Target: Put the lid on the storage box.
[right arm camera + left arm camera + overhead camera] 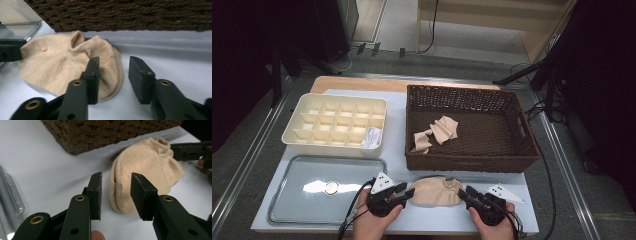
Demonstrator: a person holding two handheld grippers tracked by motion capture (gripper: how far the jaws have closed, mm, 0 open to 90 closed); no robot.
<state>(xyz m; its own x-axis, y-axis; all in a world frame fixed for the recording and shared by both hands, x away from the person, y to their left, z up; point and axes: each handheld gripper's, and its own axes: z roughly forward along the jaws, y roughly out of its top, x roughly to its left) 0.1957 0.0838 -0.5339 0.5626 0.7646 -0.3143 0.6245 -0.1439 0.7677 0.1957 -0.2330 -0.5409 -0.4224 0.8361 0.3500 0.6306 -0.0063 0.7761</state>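
White table surface [402,100] is carrying a wicker basket [469,162], a divided organiser [334,122] and a metal tray [302,207]. Between my two grippers, a beige sock [434,191] is lying flat on the table just in front of the basket's near wall; more beige socks [437,132] are sitting inside the basket. I am holding the left gripper [404,192] at the sock's left end, jaws part-open; in the left gripper view [116,193] the sock edge is sitting in the gap, pads not pressing it. I am holding the right gripper [466,194] at the right end, also part-open; in the right gripper view [113,80] one jaw is overlapping the sock, with no grip visible.
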